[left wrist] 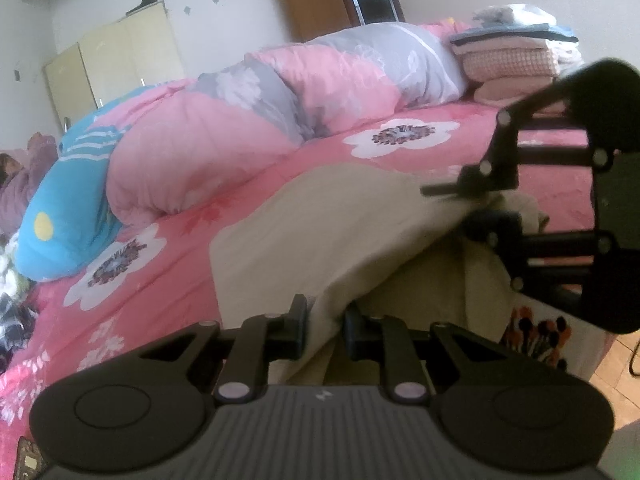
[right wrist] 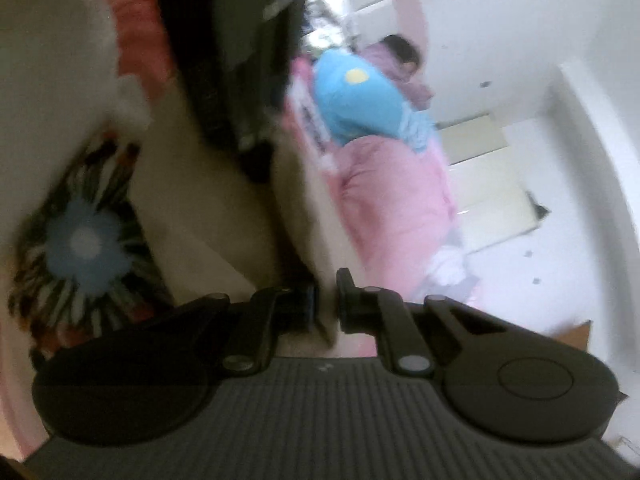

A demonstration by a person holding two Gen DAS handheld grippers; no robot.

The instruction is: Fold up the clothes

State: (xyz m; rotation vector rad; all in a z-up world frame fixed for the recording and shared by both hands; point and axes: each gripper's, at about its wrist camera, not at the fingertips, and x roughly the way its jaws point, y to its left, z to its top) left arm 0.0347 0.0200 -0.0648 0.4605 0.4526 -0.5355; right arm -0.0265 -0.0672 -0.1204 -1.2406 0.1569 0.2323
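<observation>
A beige garment (left wrist: pixel 304 232) lies partly on the pink flowered bed sheet (left wrist: pixel 532 152), its near edge lifted off the bed. My left gripper (left wrist: pixel 325 330) is shut on that lifted edge. My right gripper (left wrist: pixel 468 204) shows at the right of the left wrist view, shut on another part of the same edge, higher up. In the blurred, rolled right wrist view the right gripper (right wrist: pixel 327 306) pinches beige garment cloth (right wrist: pixel 208 216), and the dark body of the left gripper (right wrist: pixel 236 60) hangs above it.
A rolled pink and grey duvet (left wrist: pixel 248 112) lies along the far side of the bed. A blue pillow (left wrist: pixel 64 216) sits at the left. A stack of folded clothes (left wrist: pixel 516 52) stands at the far right corner. A pale wardrobe (left wrist: pixel 116 60) is behind.
</observation>
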